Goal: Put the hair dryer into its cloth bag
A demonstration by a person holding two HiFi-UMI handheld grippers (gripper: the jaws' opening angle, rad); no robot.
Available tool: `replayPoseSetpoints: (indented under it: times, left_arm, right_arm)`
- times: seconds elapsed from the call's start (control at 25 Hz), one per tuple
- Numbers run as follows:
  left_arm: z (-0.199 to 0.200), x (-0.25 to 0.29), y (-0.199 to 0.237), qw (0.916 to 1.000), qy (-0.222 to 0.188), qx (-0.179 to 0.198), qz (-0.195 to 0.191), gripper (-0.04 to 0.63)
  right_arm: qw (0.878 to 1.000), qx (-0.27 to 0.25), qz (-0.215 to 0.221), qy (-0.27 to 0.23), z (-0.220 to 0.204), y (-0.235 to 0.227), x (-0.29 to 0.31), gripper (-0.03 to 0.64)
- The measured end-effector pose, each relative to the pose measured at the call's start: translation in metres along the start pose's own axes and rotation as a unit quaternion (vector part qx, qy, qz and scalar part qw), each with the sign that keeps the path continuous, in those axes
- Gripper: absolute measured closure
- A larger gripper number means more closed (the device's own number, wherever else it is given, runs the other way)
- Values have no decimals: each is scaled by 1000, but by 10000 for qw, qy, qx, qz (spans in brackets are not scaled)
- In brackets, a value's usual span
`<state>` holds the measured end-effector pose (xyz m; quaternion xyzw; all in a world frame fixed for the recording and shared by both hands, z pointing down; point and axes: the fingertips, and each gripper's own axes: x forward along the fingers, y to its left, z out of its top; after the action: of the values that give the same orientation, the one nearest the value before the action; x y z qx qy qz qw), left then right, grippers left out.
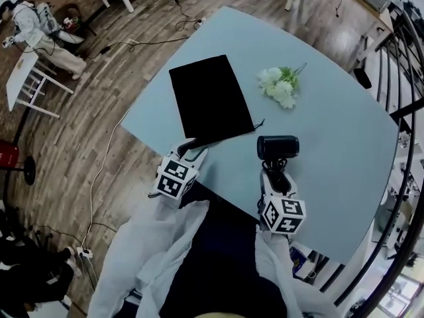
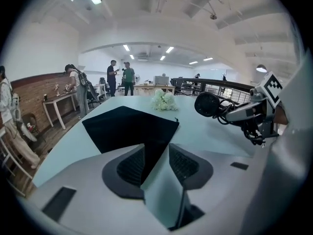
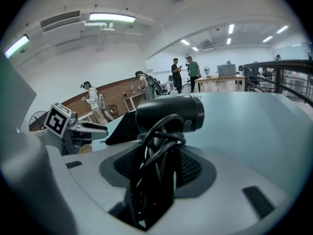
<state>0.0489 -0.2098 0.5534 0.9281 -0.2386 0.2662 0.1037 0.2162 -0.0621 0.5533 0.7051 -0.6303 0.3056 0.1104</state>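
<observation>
**Status: Dryer Held, Bag Not Yet Opened**

The hair dryer (image 1: pixel 278 147) is off the table (image 1: pixel 331 131), carried in my right gripper (image 1: pixel 276 175). My right fingers are clenched on its handle, over the cord wound round it; the barrel stands above them.

The cloth bag (image 1: pixel 211 96) lies flat and closed on the table, to the left of the dryer and apart from it. My left gripper (image 1: pixel 192 152) is at the bag's near edge. Its fingers are released, with the bag's corner showing in the gap between them but not pinched.

Done: dryer picked up. Left, as I judge it: grip the bag's edge, open its mouth, insert the dryer. A flower sprig (image 1: pixel 279 85) lies beyond, clear of the work.
</observation>
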Motion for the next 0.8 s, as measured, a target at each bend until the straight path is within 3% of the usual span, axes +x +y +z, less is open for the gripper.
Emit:
replayPoseSetpoints:
  times: [0.52, 0.68, 0.8]
  left_arm:
    - [-27, 44, 15, 9938, 744, 795, -232, 396]
    - [-19, 47, 17, 9956, 643, 639, -230, 402]
    - [-15, 46, 18, 9966, 614, 520, -185, 463]
  right_arm:
    - [9993, 109, 13, 355, -24, 17, 6, 414]
    - [9991, 96, 52, 411, -27, 22, 8, 414]
    - [9990, 103, 71, 430, -28, 24, 9, 416]
